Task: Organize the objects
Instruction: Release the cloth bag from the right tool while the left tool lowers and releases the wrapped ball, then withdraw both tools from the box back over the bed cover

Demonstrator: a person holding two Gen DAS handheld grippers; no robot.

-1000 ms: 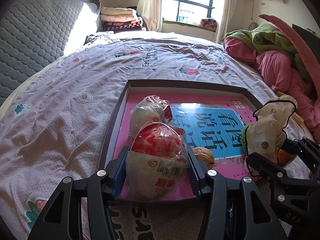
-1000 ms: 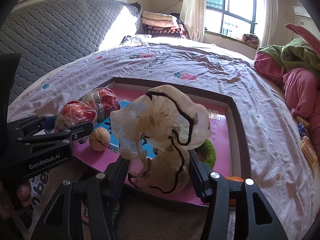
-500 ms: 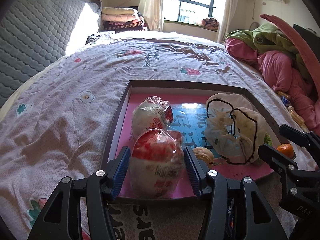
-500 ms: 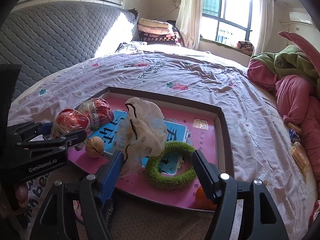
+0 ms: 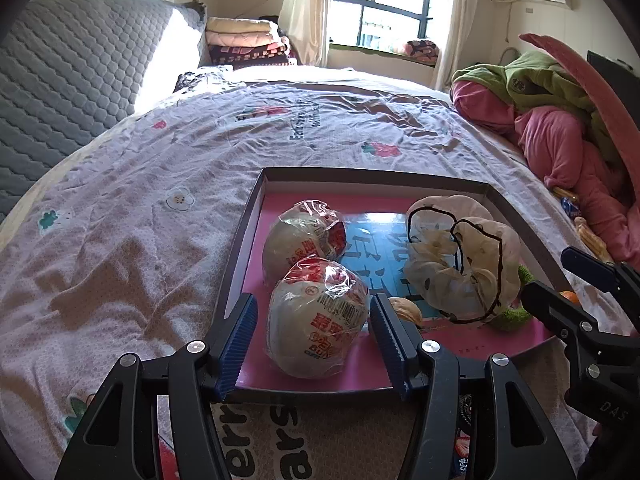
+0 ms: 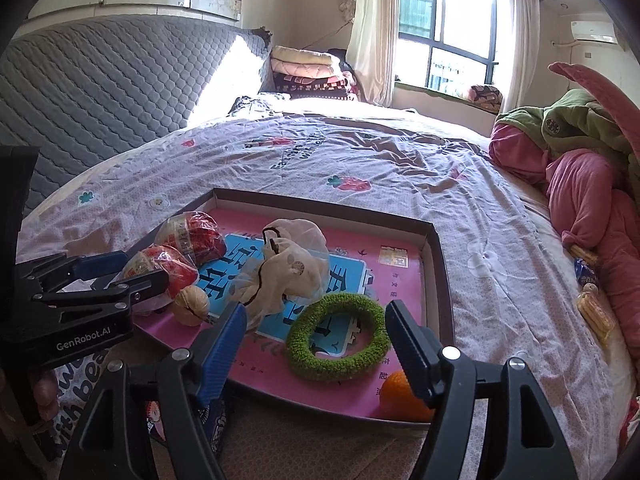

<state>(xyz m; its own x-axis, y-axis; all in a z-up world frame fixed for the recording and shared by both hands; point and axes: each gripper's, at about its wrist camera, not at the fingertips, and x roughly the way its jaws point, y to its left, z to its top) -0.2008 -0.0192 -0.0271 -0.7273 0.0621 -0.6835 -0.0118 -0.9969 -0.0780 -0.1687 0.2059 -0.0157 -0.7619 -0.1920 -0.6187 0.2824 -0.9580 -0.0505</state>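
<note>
My left gripper (image 5: 312, 330): jaws spread either side of near bun (image 5: 318, 322), small gaps, not gripping. Right gripper (image 6: 316, 338): jaws wide apart, holding nothing, over green ring (image 6: 338, 336).

Tray (image 6: 438, 280) on bed (image 5: 120, 220) holds two wrapped buns, far bun (image 5: 306, 234), walnut (image 6: 191, 305), cloth pouch (image 6: 288, 270), ring. Orange (image 6: 402, 398) at tray's near corner; in or out, cannot tell. Snacks (image 6: 594, 308) on bed, well apart. Judge task mostly done.

Readable: "GenRobot.AI" on left gripper; tray print Chinese, unreadable.

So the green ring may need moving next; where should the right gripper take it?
Grip the green ring's near arc, one finger inside the hole and one outside, coming from above. It lies flat in the tray, and the open right gripper sits just before it.
</note>
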